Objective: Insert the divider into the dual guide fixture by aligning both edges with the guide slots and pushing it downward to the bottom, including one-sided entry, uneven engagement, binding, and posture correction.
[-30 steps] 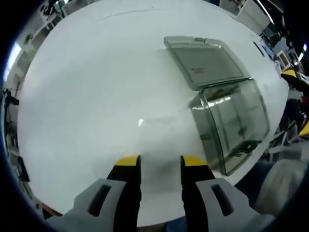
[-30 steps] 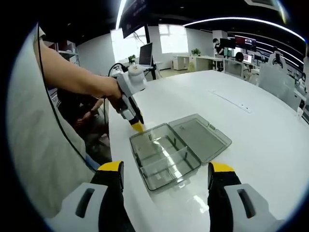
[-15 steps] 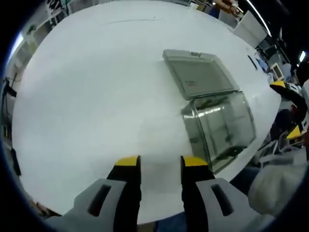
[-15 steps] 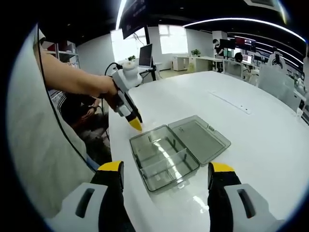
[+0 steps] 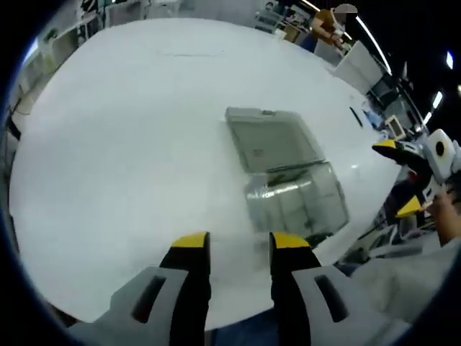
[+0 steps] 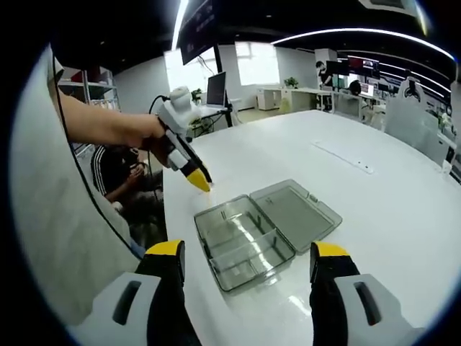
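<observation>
Smoky clear plastic box (image 6: 245,240) on white table (image 6: 389,209), one only, lid (image 6: 294,212) hinged flat open to far right; long axis running near-right to far-left. One divider (image 6: 248,243) upright inside. Left gripper (image 6: 199,182) above table, narrow gap, empty. Right gripper (image 6: 247,261) wide, empty.

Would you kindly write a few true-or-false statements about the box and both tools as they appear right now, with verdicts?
1. The clear grey plastic box lies open, lid flat on the white table. True.
2. The right tool grips the box. False: its jaws are spread wide and hold nothing.
3. The left tool hovers above the table beside the box. True.
4. The box stands on a dark cloth. False: it sits directly on the table.
5. The left tool's jaws hold a divider. False: nothing is between them.
</observation>
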A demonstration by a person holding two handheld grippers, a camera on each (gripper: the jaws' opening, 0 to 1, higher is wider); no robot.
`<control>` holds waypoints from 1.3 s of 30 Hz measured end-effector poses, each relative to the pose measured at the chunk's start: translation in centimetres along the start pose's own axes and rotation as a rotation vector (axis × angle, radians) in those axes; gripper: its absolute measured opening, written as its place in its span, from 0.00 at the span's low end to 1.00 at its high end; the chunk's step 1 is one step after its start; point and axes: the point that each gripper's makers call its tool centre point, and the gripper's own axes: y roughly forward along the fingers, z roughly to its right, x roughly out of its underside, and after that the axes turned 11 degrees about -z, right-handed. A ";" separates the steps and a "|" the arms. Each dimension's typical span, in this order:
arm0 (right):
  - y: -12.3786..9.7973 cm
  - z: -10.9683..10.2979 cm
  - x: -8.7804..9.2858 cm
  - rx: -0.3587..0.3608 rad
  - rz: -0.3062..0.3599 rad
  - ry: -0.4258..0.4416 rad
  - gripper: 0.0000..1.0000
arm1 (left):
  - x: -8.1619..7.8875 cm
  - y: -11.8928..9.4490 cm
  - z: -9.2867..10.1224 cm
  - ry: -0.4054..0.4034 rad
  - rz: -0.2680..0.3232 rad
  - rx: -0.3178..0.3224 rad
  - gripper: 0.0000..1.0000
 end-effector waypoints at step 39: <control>-1.8 0.6 -3.1 -0.128 0.166 0.150 0.64 | -3.7 -3.7 8.2 -0.020 0.186 0.397 0.29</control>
